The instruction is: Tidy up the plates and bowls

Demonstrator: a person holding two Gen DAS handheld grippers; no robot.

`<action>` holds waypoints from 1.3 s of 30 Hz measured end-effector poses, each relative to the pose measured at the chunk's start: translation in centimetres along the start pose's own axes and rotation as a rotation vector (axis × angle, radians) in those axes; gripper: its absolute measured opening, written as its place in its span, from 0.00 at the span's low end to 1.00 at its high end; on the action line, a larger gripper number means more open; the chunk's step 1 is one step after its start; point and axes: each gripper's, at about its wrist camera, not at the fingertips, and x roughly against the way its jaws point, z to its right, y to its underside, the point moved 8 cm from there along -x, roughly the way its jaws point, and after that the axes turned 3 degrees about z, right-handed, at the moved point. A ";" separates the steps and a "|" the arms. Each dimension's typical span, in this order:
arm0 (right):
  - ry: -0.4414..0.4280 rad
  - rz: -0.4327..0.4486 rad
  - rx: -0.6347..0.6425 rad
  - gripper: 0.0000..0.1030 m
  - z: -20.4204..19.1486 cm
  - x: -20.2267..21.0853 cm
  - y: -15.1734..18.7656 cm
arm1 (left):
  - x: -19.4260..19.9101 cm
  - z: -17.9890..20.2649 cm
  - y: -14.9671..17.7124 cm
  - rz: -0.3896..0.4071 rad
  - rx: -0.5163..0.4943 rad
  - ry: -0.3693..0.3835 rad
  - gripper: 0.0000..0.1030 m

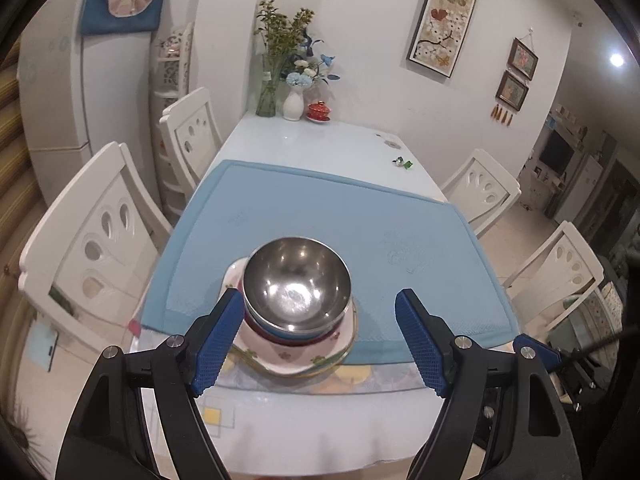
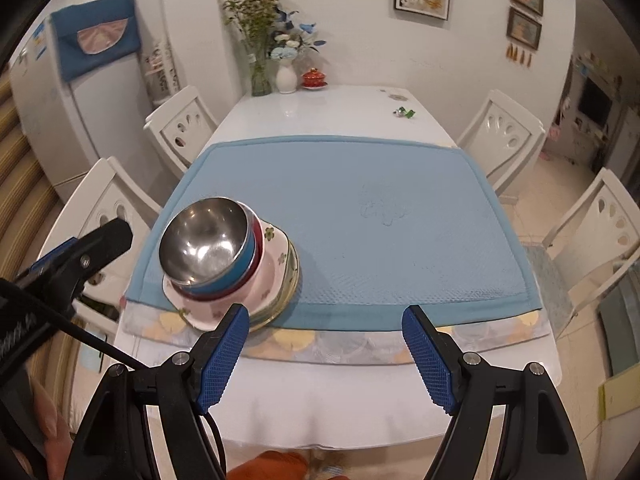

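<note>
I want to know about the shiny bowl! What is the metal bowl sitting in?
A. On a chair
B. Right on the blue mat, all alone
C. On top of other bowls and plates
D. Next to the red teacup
C: the metal bowl nests in a blue bowl, stacked on flowered plates.

You find nothing here that can be read. The small label on the glass vase at the far end of the desk is too small and blurred to make out. The stickers on the fridge show only as coloured patches. In the right wrist view, white lettering runs along the black strap at the left edge, but it is smeared beyond reading.
</note>
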 end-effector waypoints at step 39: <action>0.047 -0.159 -0.129 0.75 -4.2 -8.5 -2.2 | -7.4 -6.0 -3.5 -0.066 0.003 0.090 0.84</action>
